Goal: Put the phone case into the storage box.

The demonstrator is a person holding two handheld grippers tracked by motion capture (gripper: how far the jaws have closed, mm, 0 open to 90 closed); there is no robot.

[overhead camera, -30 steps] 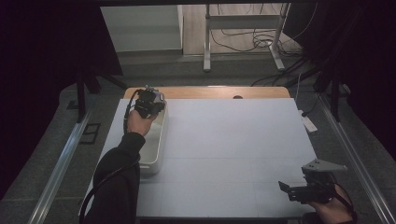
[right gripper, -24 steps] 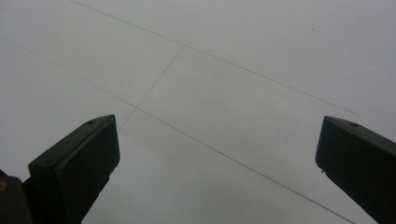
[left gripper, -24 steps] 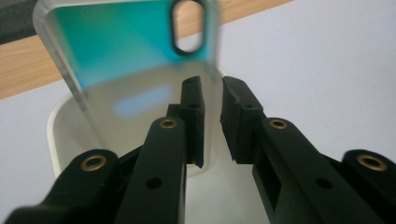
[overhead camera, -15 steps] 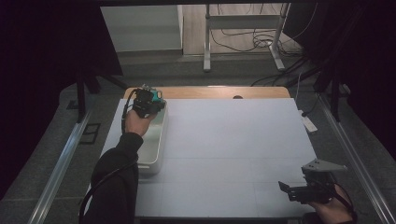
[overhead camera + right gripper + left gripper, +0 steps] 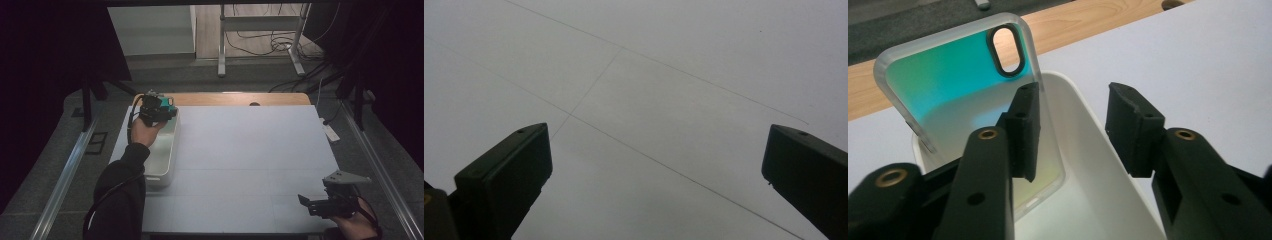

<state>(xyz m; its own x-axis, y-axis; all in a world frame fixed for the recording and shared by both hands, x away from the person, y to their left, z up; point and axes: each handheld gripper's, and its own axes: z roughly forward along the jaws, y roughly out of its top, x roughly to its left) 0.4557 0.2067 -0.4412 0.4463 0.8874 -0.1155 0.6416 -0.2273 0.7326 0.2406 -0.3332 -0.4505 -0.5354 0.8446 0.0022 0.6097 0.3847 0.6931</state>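
Phone case (image 5: 963, 95) leaning in white bin (image 5: 1088, 165), beside left gripper (image 5: 1073, 135), unclamped

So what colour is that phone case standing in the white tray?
Teal-green fading to clear, black-ringed camera hole; the phone case shows best in the left gripper view.

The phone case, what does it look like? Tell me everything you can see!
The phone case is a thin, see-through shell with a shiny teal-green tint fading paler lower down. It has rounded corners, a frosted clear rim and a black-ringed oval camera hole near its top. It stands tilted, leaning in the far end of the white tub. The left gripper is around it with jaws apart: one pad sits against the case's edge, the other is clear of it. Its lower part is hidden behind the jaw.
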